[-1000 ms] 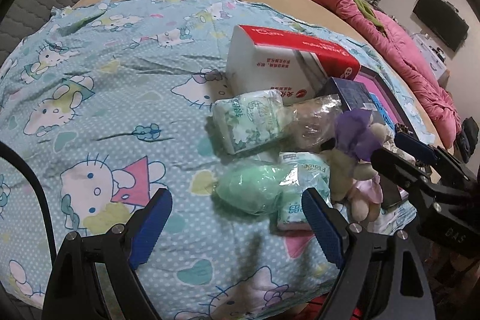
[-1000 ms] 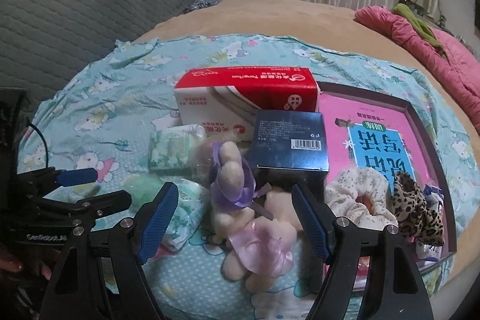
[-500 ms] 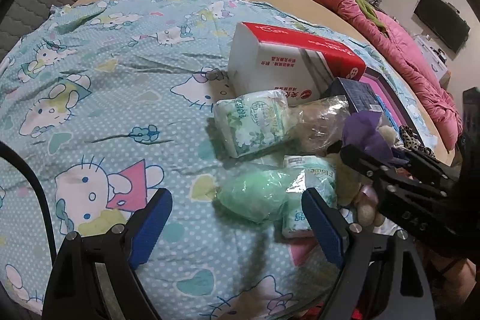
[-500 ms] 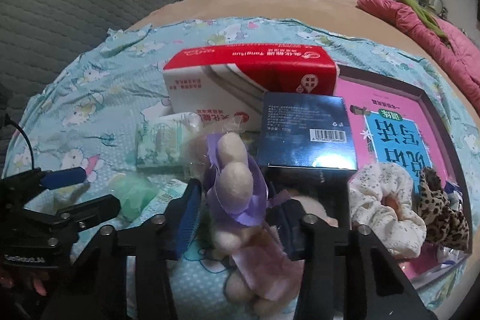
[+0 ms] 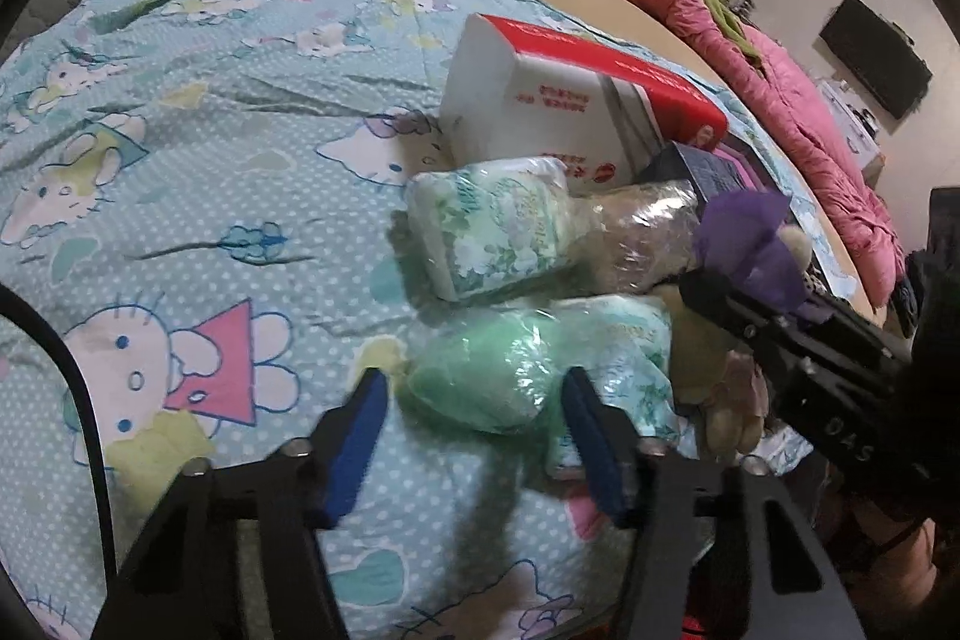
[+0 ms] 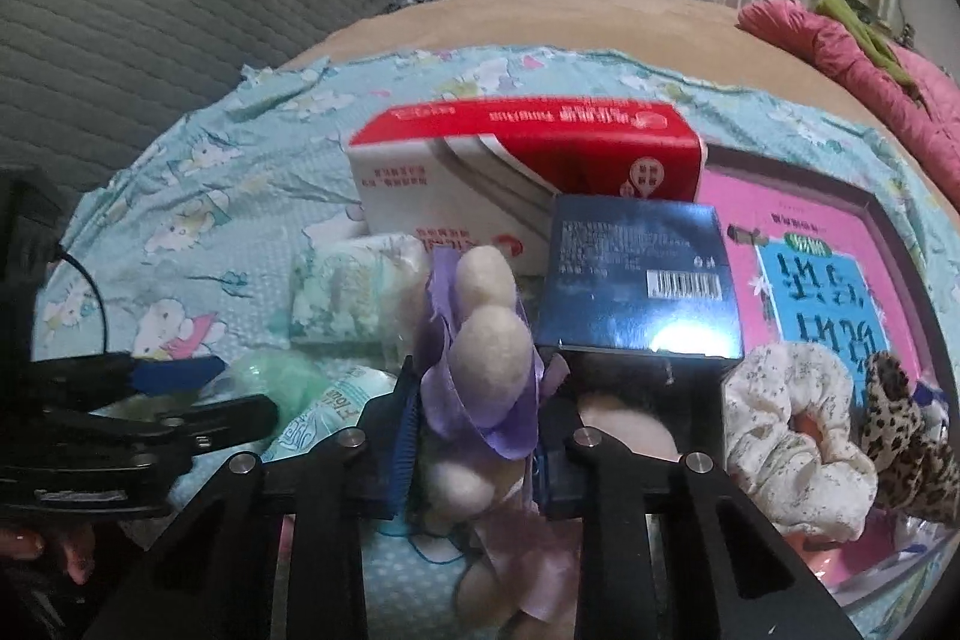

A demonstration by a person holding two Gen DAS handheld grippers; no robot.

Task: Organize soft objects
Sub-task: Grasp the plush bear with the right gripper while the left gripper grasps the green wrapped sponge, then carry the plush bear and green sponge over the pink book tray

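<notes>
My right gripper is shut on a cream plush toy with a purple ribbon, holding it in front of a dark blue box. My left gripper is open, its jaws on either side of a green soft object in clear wrap, not touching it as far as I can tell. A floral tissue pack and a teal wipes pack lie beside it. The right gripper and plush toy also show at the right of the left wrist view.
A red and white tissue box stands behind the soft items on a Hello Kitty sheet. A tray holds a pink book, a floral scrunchie and a leopard scrunchie. A pink quilt lies at right.
My right gripper closed on the plush toy and lifted it slightly. My left gripper moved forward and narrowed around the green wrapped object.
</notes>
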